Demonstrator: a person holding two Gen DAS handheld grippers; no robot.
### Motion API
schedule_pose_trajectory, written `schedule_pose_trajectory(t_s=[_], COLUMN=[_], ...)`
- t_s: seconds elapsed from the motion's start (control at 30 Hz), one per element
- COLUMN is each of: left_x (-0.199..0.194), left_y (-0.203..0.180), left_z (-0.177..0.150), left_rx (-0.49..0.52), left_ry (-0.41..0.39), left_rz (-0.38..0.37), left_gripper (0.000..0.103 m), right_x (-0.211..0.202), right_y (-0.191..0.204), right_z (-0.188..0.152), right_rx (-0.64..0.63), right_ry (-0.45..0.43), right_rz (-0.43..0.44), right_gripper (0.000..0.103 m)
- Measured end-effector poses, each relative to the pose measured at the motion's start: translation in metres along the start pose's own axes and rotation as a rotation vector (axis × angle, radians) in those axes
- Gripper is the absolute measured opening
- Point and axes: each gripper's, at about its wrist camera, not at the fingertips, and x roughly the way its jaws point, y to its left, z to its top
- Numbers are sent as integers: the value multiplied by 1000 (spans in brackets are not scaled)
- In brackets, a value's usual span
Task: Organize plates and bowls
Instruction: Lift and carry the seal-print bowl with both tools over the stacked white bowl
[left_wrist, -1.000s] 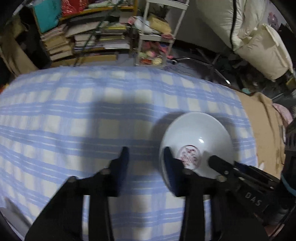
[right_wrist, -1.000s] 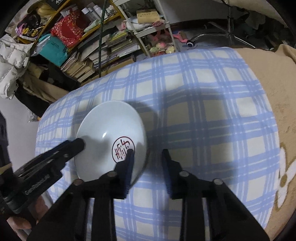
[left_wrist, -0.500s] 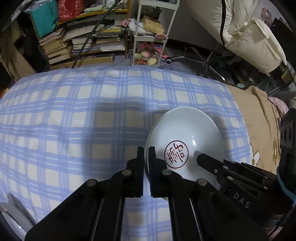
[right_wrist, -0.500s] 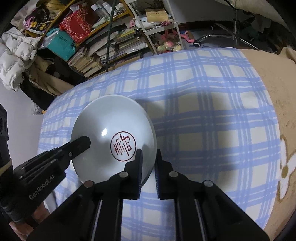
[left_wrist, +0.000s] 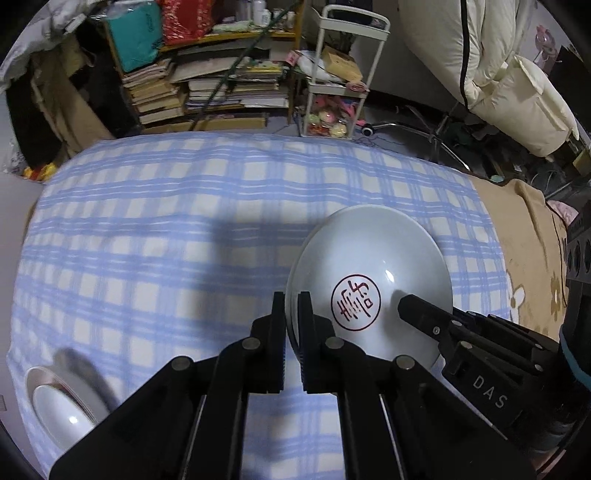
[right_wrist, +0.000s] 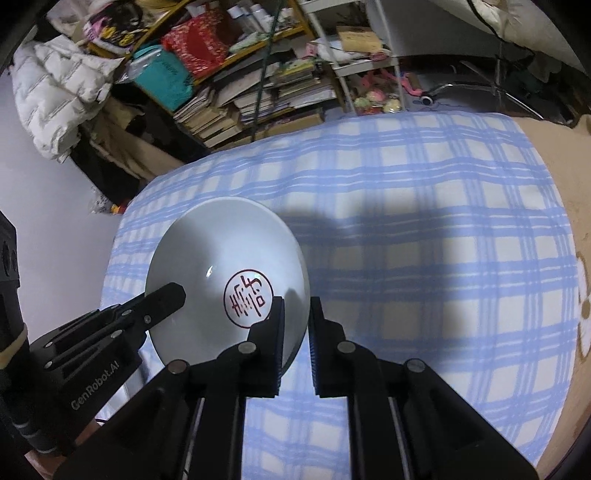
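A white bowl with a red round seal mark inside (left_wrist: 373, 269) is held above the blue checked cloth (left_wrist: 184, 229). My left gripper (left_wrist: 292, 299) is shut on the bowl's left rim. My right gripper (right_wrist: 295, 306) is shut on the bowl's right rim; the bowl (right_wrist: 207, 258) fills the left of the right wrist view. Each gripper shows in the other's view: the right one (left_wrist: 424, 317), the left one (right_wrist: 162, 299). A second white dish (left_wrist: 62, 410) lies at the cloth's near left corner.
The cloth (right_wrist: 424, 229) covers a table with a tan flowered cover (left_wrist: 532, 258) at its right end. Beyond the far edge stand stacked books (left_wrist: 207, 88), a white wire cart (left_wrist: 340, 74) and a cream padded chair (left_wrist: 517, 85).
Both grippers have closed on the bowl's rim, from open one second ago. The bowl has lifted off the cloth and sits higher above it now.
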Motion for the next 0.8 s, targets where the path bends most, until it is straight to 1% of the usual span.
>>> schedule_pose_trajectory(t_s=[0.27,0.43,0.57,0.73,0.8], left_x=[-45,-72,-84,-99,-105], left_y=[39,61,79,107,117], left_z=[-21,-42,-60,-82,-89], left_rx=[-32,-35,-46,-74,-81], left_ry=[-40,-59,-60,-68,-69], left_rz=[38,66,89,102,108], left_gripper=[6,6,6,6,6], right_x=[-10,-16,-16,-15,-14], right_y=[55,87,108,138,149], right_z=[-22,-42,-60,-82,-90], right_rx=[-49,-74,-79,-133,-140], right_ry=[-11,-16,-18,-15,-6], right_rz=[25,48,60,50,59], right_gripper=[14,14,14,14,14])
